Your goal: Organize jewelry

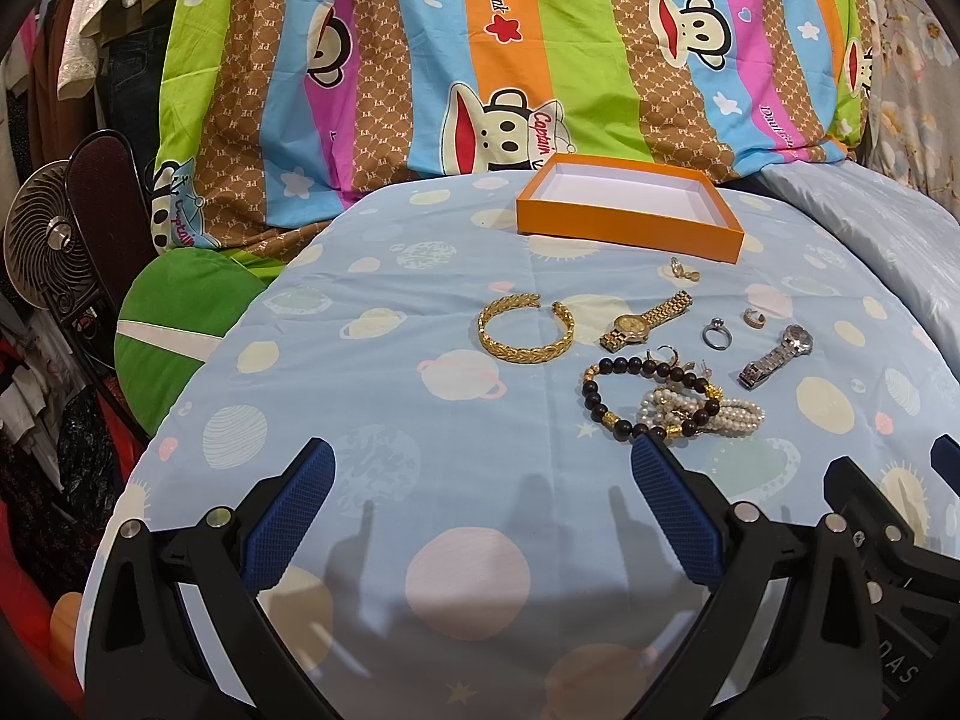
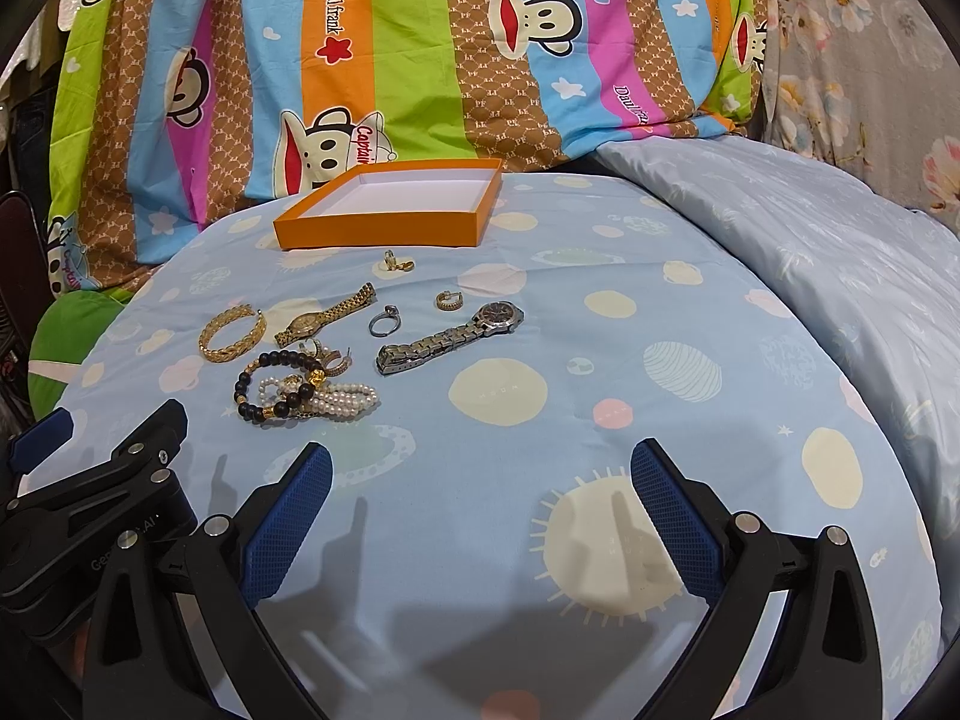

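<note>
Jewelry: loose pieces lie scattered on the blue planet-print cloth (image 1: 420, 510), in the centre-right of the left wrist view and the centre-left of the right wrist view; none is in the box yet.
Orange box (image 1: 624, 222): one shallow open tray, white inside and holding nothing, upper centre of the frame just beyond the pieces; likely set there as the place to gather them.
Gold bangle (image 1: 525, 330): one, open-ended, lying flat and apart at the left edge of the group, so it looks the easiest first pick.
Watches: two; gold watch (image 1: 645, 321) beside the bangle, silver watch (image 2: 450, 333) lower right of the group, both stretched out flat.
Beaded bracelets: two; dark bead bracelet (image 1: 648, 399) overlaps the pearl bracelet (image 2: 336, 399), so these would probably need teasing apart.
Silver ring (image 1: 717, 333): one, between the two watches.
Small gold pieces: one by the box (image 2: 397, 263), one hoop (image 2: 449, 300) near the silver watch; a few more sit tangled at the beads, too small to count.
Left gripper (image 1: 483, 510): released, fingers wide apart, nothing between them, hovering low in the frame short of the group.
Right gripper (image 2: 480, 510): likewise spread and holding nothing, over bare cloth to the right of the pieces.
Stage: judged as the start, with sorting not begun.
</note>
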Action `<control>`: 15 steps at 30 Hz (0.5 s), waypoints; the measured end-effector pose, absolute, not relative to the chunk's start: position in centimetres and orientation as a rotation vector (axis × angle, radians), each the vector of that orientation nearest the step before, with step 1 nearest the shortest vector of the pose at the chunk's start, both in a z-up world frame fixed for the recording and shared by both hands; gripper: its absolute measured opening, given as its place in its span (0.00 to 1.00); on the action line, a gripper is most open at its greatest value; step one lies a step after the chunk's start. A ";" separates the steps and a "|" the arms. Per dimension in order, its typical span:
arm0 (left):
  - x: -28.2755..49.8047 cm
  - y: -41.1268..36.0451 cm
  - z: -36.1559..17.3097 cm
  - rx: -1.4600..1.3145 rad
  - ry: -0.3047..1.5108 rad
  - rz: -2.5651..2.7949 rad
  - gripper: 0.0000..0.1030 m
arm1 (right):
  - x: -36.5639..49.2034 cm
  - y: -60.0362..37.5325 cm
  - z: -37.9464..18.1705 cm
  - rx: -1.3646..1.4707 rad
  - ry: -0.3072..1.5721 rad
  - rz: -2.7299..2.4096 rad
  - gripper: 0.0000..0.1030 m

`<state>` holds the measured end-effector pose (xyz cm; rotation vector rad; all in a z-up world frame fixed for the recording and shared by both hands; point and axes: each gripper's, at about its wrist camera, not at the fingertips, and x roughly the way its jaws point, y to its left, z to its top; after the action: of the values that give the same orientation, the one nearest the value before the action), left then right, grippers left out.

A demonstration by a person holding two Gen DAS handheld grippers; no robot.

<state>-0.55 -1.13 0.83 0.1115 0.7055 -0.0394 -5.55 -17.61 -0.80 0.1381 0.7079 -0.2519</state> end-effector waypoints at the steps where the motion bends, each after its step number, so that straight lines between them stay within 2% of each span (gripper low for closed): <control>1: -0.6 -1.1 0.8 0.111 0.705 -0.040 0.94 | -5.6 -17.6 -0.8 0.139 0.708 -0.251 0.95; 8: -0.6 -0.8 1.0 0.089 0.698 -0.062 0.95 | -5.4 -17.9 -0.8 0.162 0.716 -0.235 0.95; 15: 1.4 2.3 0.8 0.041 0.782 -0.048 0.95 | -1.9 -21.2 0.5 0.351 0.752 -0.219 0.95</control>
<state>1.44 2.34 0.81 0.0412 0.7818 -0.0478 -1.92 -21.16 0.51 0.3515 0.7520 -0.2189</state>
